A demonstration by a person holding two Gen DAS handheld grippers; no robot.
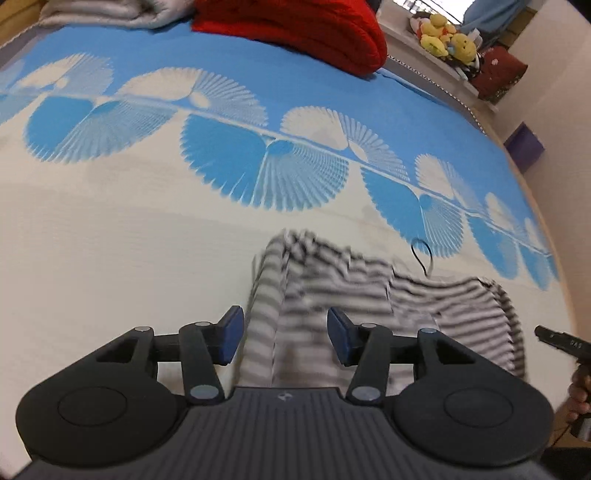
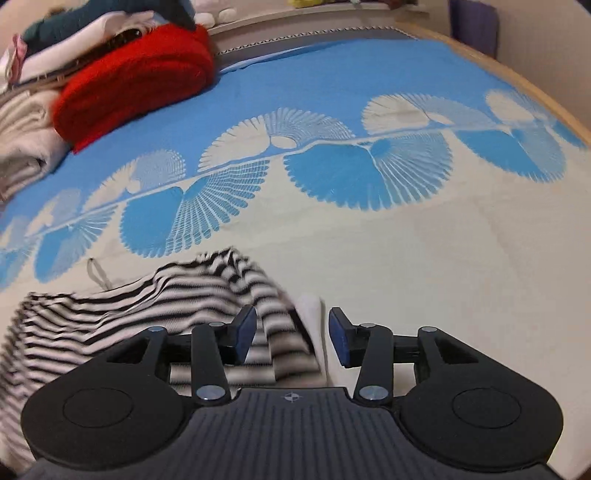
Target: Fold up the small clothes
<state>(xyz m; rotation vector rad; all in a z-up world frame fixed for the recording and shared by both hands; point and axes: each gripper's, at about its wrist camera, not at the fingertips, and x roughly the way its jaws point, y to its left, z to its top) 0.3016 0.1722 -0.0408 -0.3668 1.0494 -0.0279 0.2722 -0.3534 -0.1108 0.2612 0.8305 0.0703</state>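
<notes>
One black-and-white striped knit garment [image 1: 369, 295] lay rumpled on the cream part of the blue-and-cream fan-patterned bedspread [image 1: 147, 229], blurred in both views. Beyond the garment a broad stretch of bedspread lay bare up to the blue band. Past that band, at the far edge, sat one red knitted bundle [image 1: 295, 29] beside a pile of pale folded cloth [image 2: 22, 140].

Two grippers were in view. The left gripper [image 1: 285, 336] had its blue-padded fingers [image 1: 232, 332] spread wide, with the garment's left edge between them but not pinched. The right gripper [image 2: 291, 334] also had its fingers spread (less widely), over the garment's right edge where a white inner layer [image 2: 314, 325] showed; I could not tell whether either pad touched cloth. One thin dark loop of cord [image 1: 423, 254] lay just beyond the garment.
</notes>
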